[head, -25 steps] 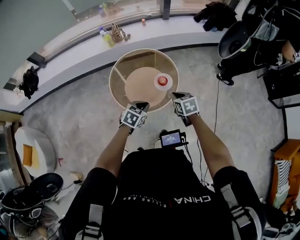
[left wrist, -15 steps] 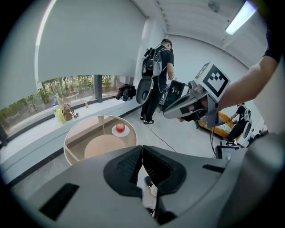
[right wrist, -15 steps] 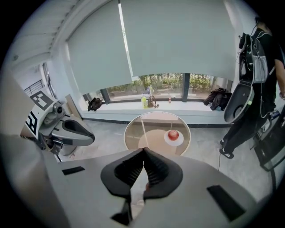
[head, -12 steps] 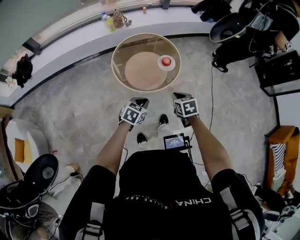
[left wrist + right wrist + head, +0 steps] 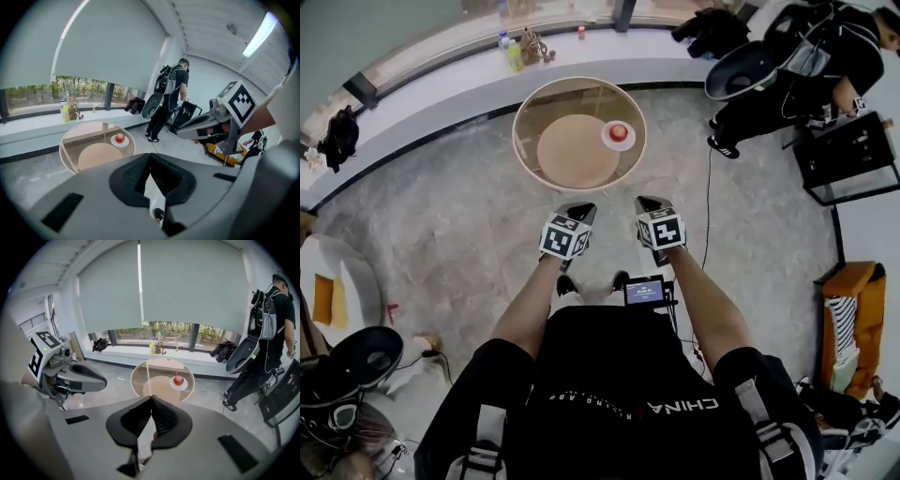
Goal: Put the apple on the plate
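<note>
1. One round glass bench (image 5: 518, 141).
2. One white plate (image 5: 607, 140), resting on the bench.
3. One red apple (image 5: 619, 132), on the plate.
4. Two hand-held tools: the left tool (image 5: 578, 213) and the right tool (image 5: 646, 202). Each carries one cube with square markers.
5. One small screen (image 5: 644, 291), at the wearer's chest.
6. Two bottles on the window ledge (image 5: 441, 80): one yellow-green bottle (image 5: 515, 54) and one clear bottle (image 5: 502, 39).
7. Two people: the wearer (image 5: 619, 394) and one standing person (image 5: 811, 61) at the upper right.

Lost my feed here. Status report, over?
Left gripper shut, empty. Right gripper shut, empty. Apple on plate on round table, both grippers short of it. Nothing in the way.
</note>
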Demonstrator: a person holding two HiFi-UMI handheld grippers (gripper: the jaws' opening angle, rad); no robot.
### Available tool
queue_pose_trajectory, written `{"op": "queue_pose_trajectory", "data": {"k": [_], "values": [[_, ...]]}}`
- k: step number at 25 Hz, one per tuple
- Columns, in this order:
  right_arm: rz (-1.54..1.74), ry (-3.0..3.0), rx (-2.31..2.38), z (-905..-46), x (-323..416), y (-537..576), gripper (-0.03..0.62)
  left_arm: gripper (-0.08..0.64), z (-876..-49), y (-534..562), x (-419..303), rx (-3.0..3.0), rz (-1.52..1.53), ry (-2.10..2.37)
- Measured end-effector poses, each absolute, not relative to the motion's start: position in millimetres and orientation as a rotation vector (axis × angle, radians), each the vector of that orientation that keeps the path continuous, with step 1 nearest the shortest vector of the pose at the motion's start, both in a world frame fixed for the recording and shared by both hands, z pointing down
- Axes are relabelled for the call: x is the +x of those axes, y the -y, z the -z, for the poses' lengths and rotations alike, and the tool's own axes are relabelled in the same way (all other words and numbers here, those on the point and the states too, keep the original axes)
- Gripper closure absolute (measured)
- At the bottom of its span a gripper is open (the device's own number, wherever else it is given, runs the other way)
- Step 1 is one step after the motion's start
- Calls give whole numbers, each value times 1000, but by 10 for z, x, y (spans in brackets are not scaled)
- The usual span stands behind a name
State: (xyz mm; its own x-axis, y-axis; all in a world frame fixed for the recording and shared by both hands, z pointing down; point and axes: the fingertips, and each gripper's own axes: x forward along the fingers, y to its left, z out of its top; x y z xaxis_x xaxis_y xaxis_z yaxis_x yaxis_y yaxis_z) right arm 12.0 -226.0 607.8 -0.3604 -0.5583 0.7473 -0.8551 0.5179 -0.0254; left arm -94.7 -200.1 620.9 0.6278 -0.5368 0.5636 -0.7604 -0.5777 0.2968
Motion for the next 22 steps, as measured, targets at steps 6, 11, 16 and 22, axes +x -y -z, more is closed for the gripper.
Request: {"op": "queue_pose_trajectory", "data": {"k": [6, 11, 16, 22], "values": [[-508, 2129, 1154, -5822, 326, 2344, 563, 541, -5970, 2091, -695, 2404, -665, 1068], [-499, 2175, 1175, -5691, 472, 2484, 563, 541, -5799, 2210, -560, 2429, -737, 1107], [-473, 2192, 1144, -5695, 493, 2562, 561, 541, -5760, 2308, -457, 2444, -757, 1167], [-442, 2191, 1154, -5540, 592, 2598, 563, 543, -5631, 2244, -327, 2431, -691, 1162]]}}
